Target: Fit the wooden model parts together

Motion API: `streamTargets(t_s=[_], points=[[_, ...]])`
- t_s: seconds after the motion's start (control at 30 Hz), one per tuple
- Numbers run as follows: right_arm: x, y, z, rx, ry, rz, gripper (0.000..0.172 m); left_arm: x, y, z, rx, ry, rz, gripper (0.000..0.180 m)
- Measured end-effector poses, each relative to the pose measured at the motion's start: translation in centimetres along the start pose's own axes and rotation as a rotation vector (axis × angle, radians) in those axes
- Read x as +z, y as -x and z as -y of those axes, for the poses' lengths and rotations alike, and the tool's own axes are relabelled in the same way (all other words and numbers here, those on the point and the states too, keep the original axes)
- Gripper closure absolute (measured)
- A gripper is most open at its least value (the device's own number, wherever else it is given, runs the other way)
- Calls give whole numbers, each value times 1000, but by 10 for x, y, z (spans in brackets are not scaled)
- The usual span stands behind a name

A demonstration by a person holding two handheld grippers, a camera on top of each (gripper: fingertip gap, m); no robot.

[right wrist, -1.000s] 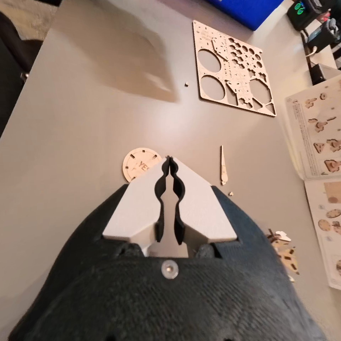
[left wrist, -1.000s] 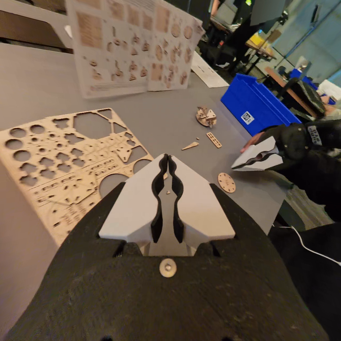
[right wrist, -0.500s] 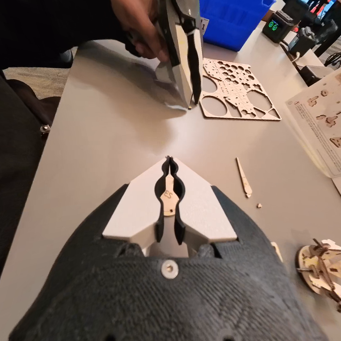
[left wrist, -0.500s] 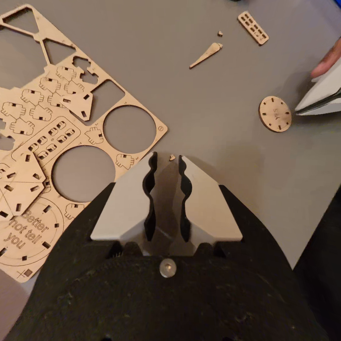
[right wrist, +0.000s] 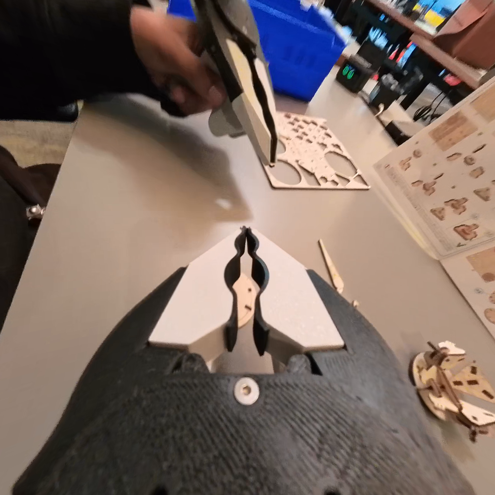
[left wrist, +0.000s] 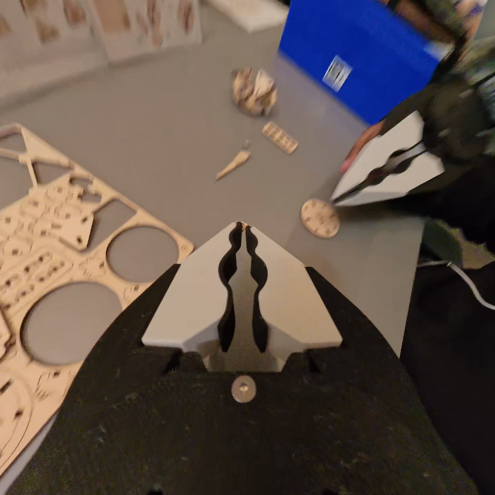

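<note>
My left gripper (left wrist: pixel 244 227) is shut on a tiny wooden piece (left wrist: pixel 244 224), pinched at the very fingertips above the grey table (left wrist: pixel 160 134). The right wrist view shows it too (right wrist: pixel 272 160), held by a hand over the corner of the cut-out wooden sheet (right wrist: pixel 316 150). My right gripper (right wrist: pixel 246 229) is shut, with its tips together. A round slotted wooden disc (right wrist: pixel 243 297) lies on the table under its fingers. In the left wrist view the right gripper's tips (left wrist: pixel 334 201) are at the edge of that disc (left wrist: pixel 320 218).
The wooden sheet (left wrist: pixel 67 214) lies at the left. A pointed wooden sliver (left wrist: pixel 233 166), a slotted strip (left wrist: pixel 280 141) and a partly built wooden model (left wrist: pixel 254 91) lie ahead. A blue bin (left wrist: pixel 361 67) stands at the back right. An instruction sheet (right wrist: pixel 442 187) stands along the table's side. One gripper's finger ends stand about 9 cm off the other's. My right gripper's tips are some 6 cm from the round slotted wooden disc (right wrist: pixel 243 297). My left wrist view (left wrist: pixel 311 210) looks at it from another angle.
My left gripper opened around the tiny wooden piece on the table, closed on it and lifted it. My right gripper stayed shut and moved over the disc.
</note>
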State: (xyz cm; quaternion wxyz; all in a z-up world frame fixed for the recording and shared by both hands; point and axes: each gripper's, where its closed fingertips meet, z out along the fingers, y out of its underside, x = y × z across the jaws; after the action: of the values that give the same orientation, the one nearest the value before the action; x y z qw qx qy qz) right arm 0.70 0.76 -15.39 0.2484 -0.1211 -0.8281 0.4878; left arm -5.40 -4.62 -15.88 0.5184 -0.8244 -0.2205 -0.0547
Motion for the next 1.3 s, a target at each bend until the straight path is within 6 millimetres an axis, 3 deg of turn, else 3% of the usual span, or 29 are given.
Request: streamTargets(t_s=[0.1,0.17,0.27,0.4,0.6,1.1,1.3], points=[[4,-16,28,138,-175,6,172,-2,-13,33,108,-227,50,180],[4,-33,42,294,-298,21,170,2,-25,39,175,-274,70,180],[9,-48,46,441,-353,39,162,10,-35,42,277,-295,132,180],[9,-43,42,488,-359,55,160,15,-53,47,374,-335,160,180],[-2,-41,56,624,-467,169,163,12,-69,56,428,-420,156,180],[-10,-30,65,736,-532,347,172,6,-85,55,481,-488,75,180],[-16,-35,59,658,-497,290,172,1,-82,59,349,-524,-24,160]])
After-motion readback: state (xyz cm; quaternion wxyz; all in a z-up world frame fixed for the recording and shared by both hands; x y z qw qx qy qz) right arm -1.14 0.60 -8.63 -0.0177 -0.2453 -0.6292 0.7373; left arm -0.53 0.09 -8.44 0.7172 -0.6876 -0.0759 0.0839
